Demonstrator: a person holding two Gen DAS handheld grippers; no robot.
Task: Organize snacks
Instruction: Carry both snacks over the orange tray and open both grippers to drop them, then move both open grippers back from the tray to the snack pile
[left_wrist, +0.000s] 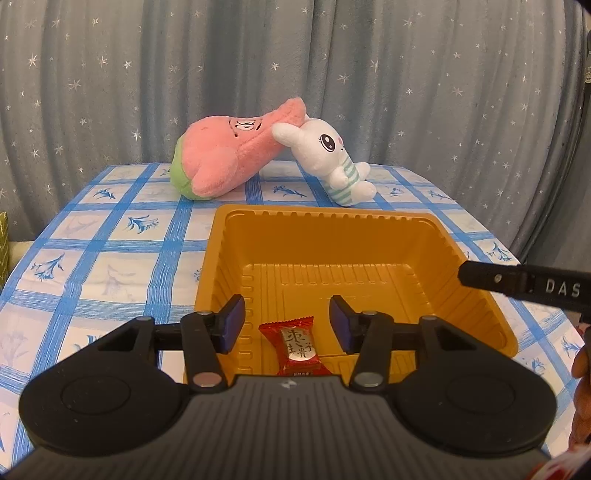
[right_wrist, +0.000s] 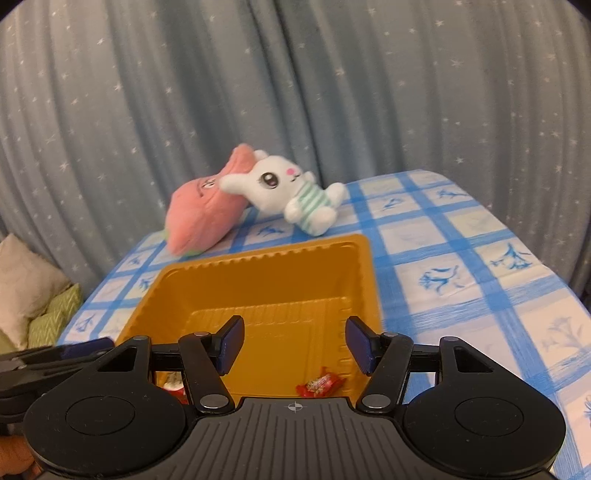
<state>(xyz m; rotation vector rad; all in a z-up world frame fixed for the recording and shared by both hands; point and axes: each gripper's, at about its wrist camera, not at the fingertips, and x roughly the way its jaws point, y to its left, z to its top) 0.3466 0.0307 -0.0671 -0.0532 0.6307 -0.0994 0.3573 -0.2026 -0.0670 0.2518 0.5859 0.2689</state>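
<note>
Left wrist view — both claws released over ribbed amber plastic tray, crinkly red candy inside.

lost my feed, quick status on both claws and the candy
Left claw open, red candy lying loose in orange tray. Right claw open over tray, second candy below it. Plush toys behind tray, clear.

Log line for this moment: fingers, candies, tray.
left gripper: open over red candy | right gripper: open, empty | second candy: in tray | tray: on tablecloth
</note>
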